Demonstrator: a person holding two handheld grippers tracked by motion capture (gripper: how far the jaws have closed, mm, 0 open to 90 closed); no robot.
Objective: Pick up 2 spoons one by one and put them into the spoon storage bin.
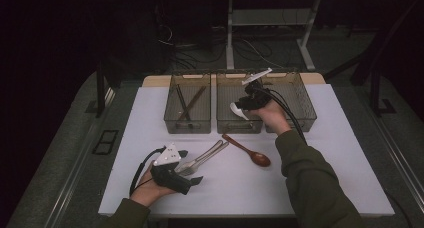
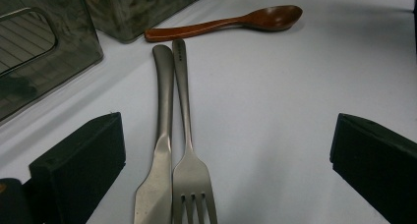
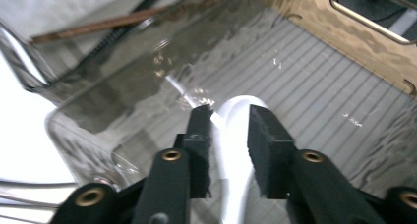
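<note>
I wear olive-green sleeves; my 2 black grippers carry foam pads, brass-coloured screws and black cables.

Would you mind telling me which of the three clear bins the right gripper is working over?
The middle clear plastic bin. The right gripper hangs over it with a white spoon between its jaws; the left bin holds dark sticks, the right bin stands beyond the hand.

White spoon over middle bin
</note>
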